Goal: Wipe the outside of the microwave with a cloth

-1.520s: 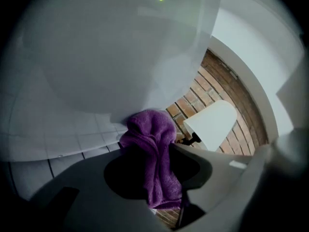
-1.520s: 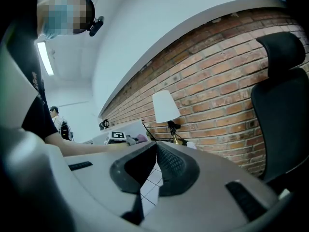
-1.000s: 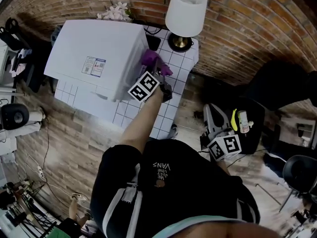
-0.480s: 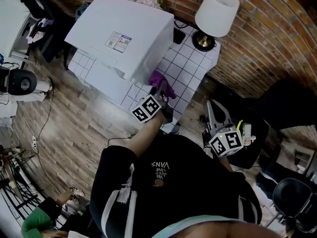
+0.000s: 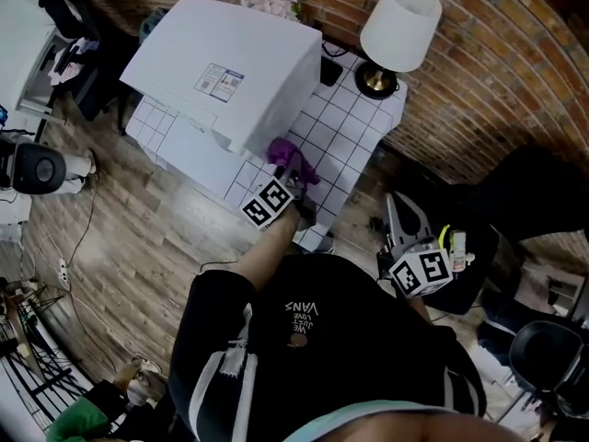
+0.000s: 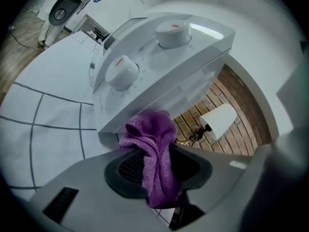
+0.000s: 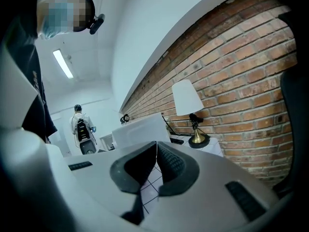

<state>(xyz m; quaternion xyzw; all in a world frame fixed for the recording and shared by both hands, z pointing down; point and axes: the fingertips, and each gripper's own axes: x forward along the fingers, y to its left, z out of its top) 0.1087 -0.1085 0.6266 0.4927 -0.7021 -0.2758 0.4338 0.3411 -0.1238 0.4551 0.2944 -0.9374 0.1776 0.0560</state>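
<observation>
Right tool [image 7: 155, 164] held low beside the person's body, jaws pressed together, nothing between them. Left tool [image 6: 157, 168] out over the white tiled table [image 5: 342, 127], jaws clamped on the purple cloth [image 6: 153, 149], which bunches above the pads and hangs below them. The cloth's top sits right at the bottom front edge of the white microwave [image 6: 164, 57], under its two dials [image 6: 121, 70]. Beyond, a white-shaded lamp [image 5: 399, 24] on the table's back corner, brick wall [image 5: 479, 90] behind
</observation>
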